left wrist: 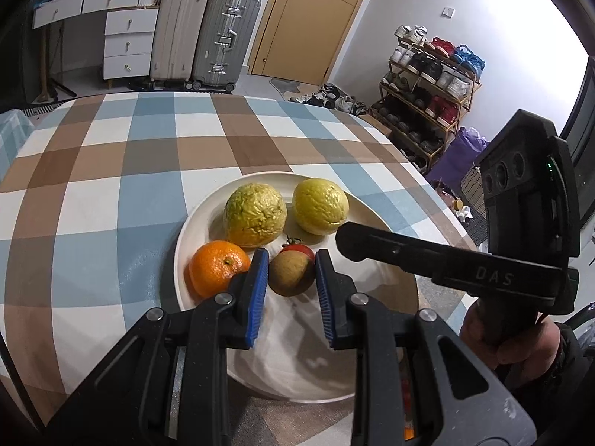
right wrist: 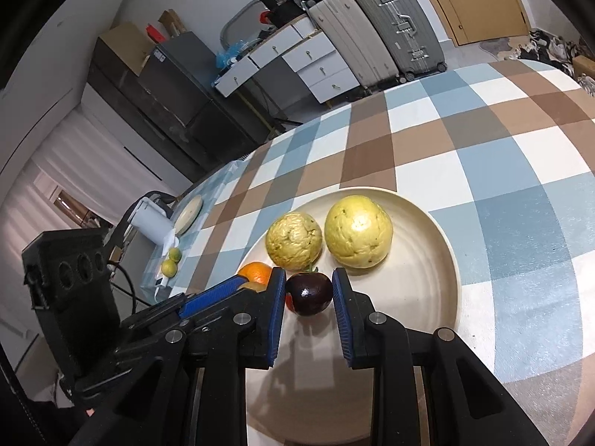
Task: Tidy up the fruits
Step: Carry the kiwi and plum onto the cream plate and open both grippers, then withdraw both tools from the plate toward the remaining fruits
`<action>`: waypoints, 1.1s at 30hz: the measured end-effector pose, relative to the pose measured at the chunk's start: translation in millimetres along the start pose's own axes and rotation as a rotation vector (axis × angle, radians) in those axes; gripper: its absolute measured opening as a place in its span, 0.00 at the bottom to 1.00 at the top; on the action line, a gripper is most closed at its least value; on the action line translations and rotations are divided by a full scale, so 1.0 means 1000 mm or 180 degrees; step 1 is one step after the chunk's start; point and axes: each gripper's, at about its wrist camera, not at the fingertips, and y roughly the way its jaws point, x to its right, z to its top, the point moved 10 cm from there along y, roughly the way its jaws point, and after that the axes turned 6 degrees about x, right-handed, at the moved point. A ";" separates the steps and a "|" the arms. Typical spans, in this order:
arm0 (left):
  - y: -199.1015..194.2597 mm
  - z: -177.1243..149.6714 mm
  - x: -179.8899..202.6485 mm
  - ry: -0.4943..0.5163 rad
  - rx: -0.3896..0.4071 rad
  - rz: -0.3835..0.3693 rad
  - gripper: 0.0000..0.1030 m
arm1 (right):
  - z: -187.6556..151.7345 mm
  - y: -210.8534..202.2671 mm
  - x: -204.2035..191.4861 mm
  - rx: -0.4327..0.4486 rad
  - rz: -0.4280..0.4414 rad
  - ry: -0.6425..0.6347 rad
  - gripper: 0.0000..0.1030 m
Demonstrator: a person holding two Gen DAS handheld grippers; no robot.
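Note:
A cream plate [left wrist: 193, 219] [right wrist: 438, 230] on the checked tablecloth holds two yellow-green guavas [left wrist: 255, 214] [left wrist: 320, 206] [right wrist: 293, 241] [right wrist: 359, 231], an orange [left wrist: 217, 265] [right wrist: 256, 272] and a small red tomato [left wrist: 297, 249]. My left gripper [left wrist: 292, 271] has a brown kiwi [left wrist: 291, 274] between its blue pads, with small gaps showing. My right gripper [right wrist: 309, 290] has a dark purple plum [right wrist: 309, 293] between its pads, just above the plate. The right gripper's finger [left wrist: 427, 256] crosses the left wrist view.
The round table's cloth [left wrist: 130, 171] extends far and left. At the table's left edge sit a white device [right wrist: 150, 223], a small plate [right wrist: 189, 213] and two limes [right wrist: 171, 262]. Suitcases [left wrist: 208, 37], drawers and a shoe rack [left wrist: 427, 89] stand beyond.

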 end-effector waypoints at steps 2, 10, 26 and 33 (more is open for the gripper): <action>0.001 0.000 0.000 0.0018 -0.0005 0.0016 0.22 | 0.000 0.004 0.001 -0.0006 -0.0012 0.0016 0.25; 0.002 0.000 -0.003 0.0040 0.0012 0.0034 0.24 | 0.004 0.007 -0.005 0.0084 -0.0105 -0.0145 0.61; -0.058 0.016 0.013 0.0014 0.0293 0.0218 0.79 | 0.010 -0.075 -0.010 0.0574 -0.0105 -0.0115 1.00; -0.095 0.008 0.031 0.0152 0.0405 0.0394 0.96 | -0.002 -0.111 -0.024 0.0743 -0.0199 -0.0325 1.00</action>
